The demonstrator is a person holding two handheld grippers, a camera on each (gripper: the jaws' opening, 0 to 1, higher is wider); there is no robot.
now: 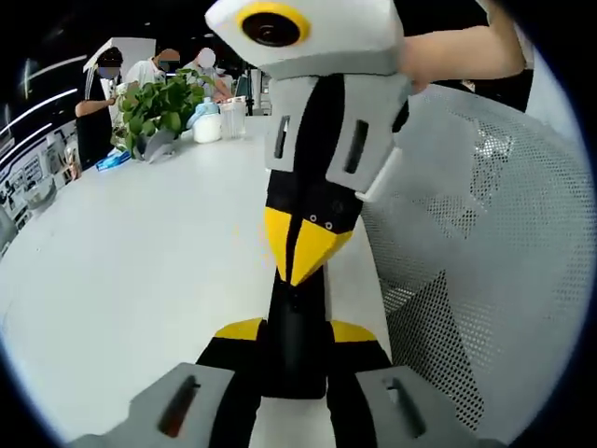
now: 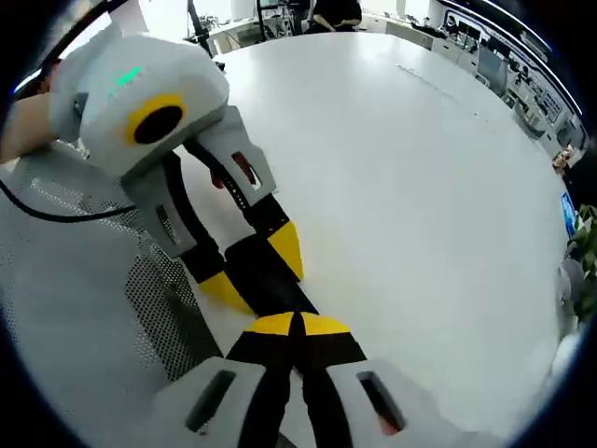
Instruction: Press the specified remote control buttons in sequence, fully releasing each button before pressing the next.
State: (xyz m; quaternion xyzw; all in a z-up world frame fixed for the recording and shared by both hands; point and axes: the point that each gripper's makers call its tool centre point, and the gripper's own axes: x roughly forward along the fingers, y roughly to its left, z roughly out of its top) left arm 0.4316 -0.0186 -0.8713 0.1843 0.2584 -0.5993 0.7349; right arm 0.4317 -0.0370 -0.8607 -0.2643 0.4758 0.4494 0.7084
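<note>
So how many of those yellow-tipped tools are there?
2. The left tool rises from the bottom of the left gripper view, clamping the remote; the right tool reaches in from the top, tips shut.

My left gripper [image 1: 297, 329] clamps the remote's [image 1: 297, 350] sides. My right gripper [image 2: 297, 329], jaws together, meets it nose to nose, tips down on it.

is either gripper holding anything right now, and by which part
The left gripper holds the black remote control across its near end, jaws on its two long sides. The right gripper is shut, its tips down on the remote, pressing rather than holding.
</note>
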